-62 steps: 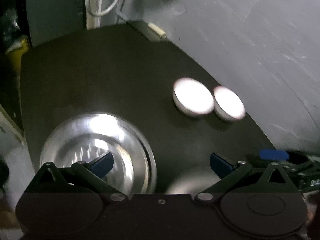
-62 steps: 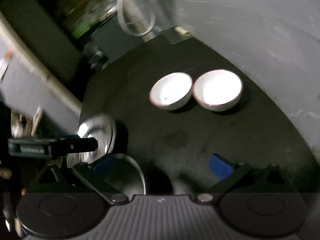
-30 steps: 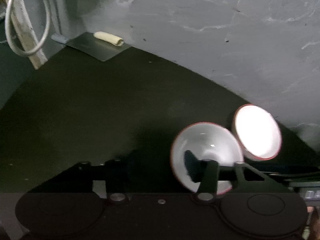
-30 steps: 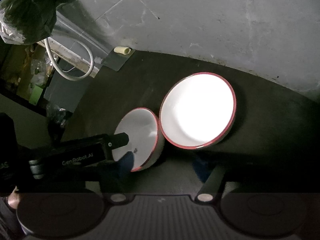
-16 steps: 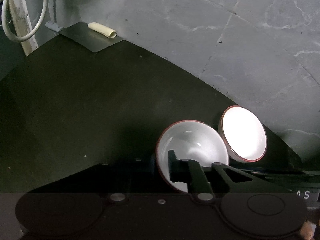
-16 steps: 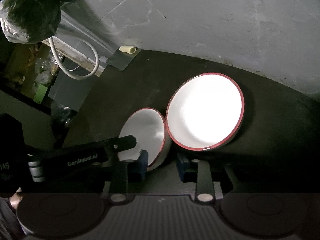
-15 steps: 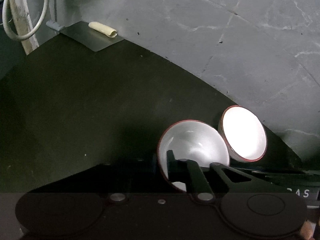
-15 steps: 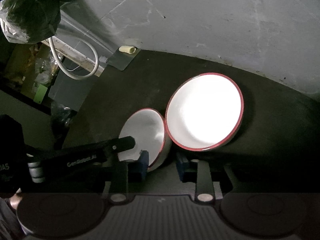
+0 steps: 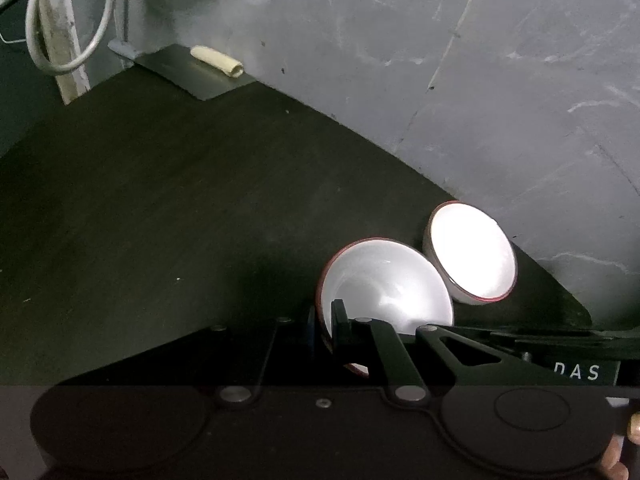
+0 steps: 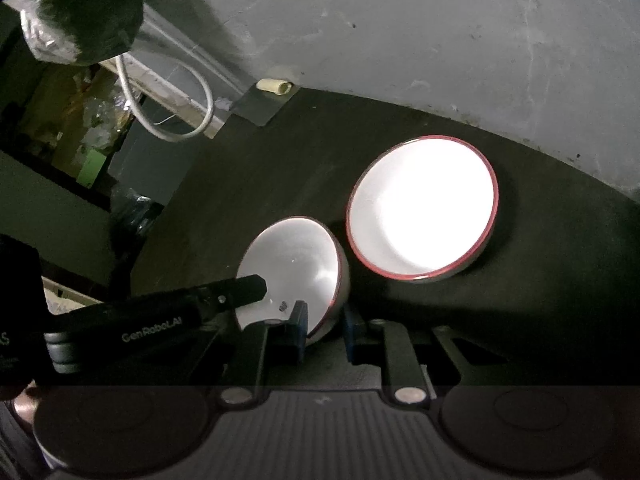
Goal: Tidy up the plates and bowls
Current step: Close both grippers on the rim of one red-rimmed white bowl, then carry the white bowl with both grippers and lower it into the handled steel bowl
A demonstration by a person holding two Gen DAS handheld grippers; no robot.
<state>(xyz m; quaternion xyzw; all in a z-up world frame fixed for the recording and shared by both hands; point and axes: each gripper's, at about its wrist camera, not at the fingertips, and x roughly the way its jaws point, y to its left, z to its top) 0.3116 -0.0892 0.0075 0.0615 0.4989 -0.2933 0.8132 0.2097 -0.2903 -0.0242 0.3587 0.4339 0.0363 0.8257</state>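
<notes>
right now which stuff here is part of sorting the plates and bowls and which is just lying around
Part of the job:
- nearer bowl, tilted, both tongs shut on its rim: left tongs, right tongs
- far bowl, resting on the dark counter

Just lying about:
- pale tube by the wall
- white cable
- plastic bag

right gripper (image 10: 323, 330): clamped on tilted bowl (image 10: 294, 266) rim | larger bowl (image 10: 422, 208) beside (upright)

Bare utility room: concrete wall (image 9: 400, 40), loose cable (image 9: 68, 20).
</notes>
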